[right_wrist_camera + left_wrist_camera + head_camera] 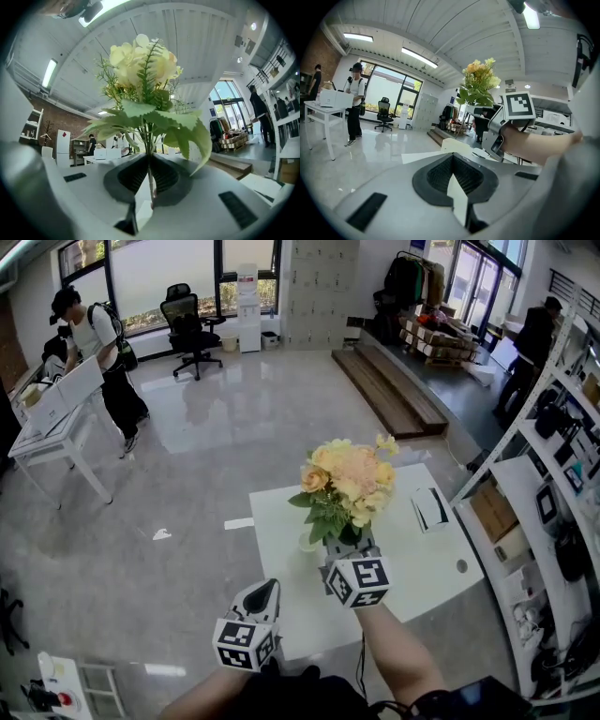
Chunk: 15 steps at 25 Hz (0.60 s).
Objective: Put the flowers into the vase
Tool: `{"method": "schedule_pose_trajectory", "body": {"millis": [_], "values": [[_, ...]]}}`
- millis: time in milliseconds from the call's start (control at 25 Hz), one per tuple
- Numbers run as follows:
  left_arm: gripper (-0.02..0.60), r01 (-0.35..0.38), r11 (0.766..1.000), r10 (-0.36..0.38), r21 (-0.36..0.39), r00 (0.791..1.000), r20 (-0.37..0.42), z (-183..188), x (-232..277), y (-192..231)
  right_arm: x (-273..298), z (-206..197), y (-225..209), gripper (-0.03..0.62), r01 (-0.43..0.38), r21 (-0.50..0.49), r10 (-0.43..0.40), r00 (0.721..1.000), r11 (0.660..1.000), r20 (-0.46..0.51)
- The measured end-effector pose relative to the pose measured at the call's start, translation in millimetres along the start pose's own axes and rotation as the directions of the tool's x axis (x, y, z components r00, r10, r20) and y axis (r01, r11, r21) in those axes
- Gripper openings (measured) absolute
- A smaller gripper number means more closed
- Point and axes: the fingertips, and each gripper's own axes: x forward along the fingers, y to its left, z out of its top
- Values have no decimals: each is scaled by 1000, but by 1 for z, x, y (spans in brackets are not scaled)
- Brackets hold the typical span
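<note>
A bunch of pale yellow and peach flowers (349, 486) with green leaves stands upright in my right gripper (349, 544), which is shut on the stems over the middle of the white table (277, 525). In the right gripper view the thin stem (150, 180) is pinched between the pads and the blooms (140, 63) rise above. A pale glassy shape (307, 542), perhaps the vase, peeks out under the leaves; most of it is hidden. My left gripper (263, 591) hangs lower left near the table's front edge, shut and empty (452, 161). From it I see the flowers (479, 84) to the right.
A white and dark flat object (431, 509) lies at the table's right side, near a small round hole (461, 566). White shelves (553, 512) full of gear stand at the right. A person (103, 357) stands at a white desk (52, 432) far left.
</note>
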Motion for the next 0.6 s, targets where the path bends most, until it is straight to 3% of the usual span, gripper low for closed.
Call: {"method": "schedule_pose_trajectory", "body": {"millis": [320,600], "values": [[5,-4,1000,4,-1,1000,-31,-9,0,13,5,-93,5,29,11,25,-7,988,1000,-153],[5,1,1000,-1,-3,999,-38,-11,2,21,7,-147,6,29,26,24,-19,961,999,-274]]}}
